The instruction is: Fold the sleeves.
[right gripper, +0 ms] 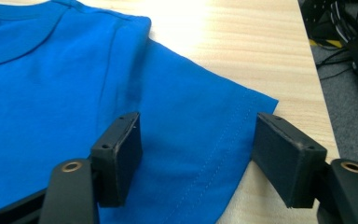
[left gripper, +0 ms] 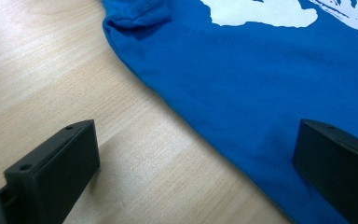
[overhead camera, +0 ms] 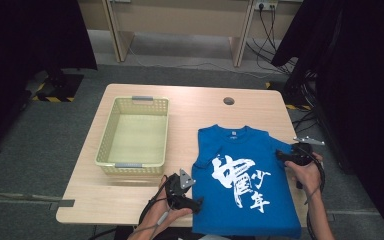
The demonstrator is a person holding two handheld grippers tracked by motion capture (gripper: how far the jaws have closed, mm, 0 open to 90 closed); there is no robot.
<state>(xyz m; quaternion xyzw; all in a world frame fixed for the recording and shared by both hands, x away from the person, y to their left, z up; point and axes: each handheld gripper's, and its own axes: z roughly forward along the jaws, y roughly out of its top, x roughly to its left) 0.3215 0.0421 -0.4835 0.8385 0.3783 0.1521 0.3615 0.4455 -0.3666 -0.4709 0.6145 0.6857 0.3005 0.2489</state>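
A blue T-shirt [overhead camera: 275, 185] with white lettering lies flat, front up, on the right half of the wooden table [overhead camera: 190, 102], its hem hanging over the near edge. My left gripper [overhead camera: 196, 204] sits low at the shirt's left side. Its jaws stand wide apart in the left gripper view [left gripper: 195, 128], one over bare wood and the other over the blue cloth [left gripper: 242, 70]. My right gripper [overhead camera: 281, 155] is at the shirt's right sleeve [right gripper: 200, 107]. It is open [right gripper: 198, 121], straddling the sleeve, with the hem by the right-hand jaw.
An empty yellow-green plastic basket [overhead camera: 107, 131] stands on the table's left half. A round cable hole [overhead camera: 228, 101] lies near the far edge. The table's right edge [right gripper: 319, 100] is close beside the sleeve, with cables [right gripper: 335, 44] on the floor beyond.
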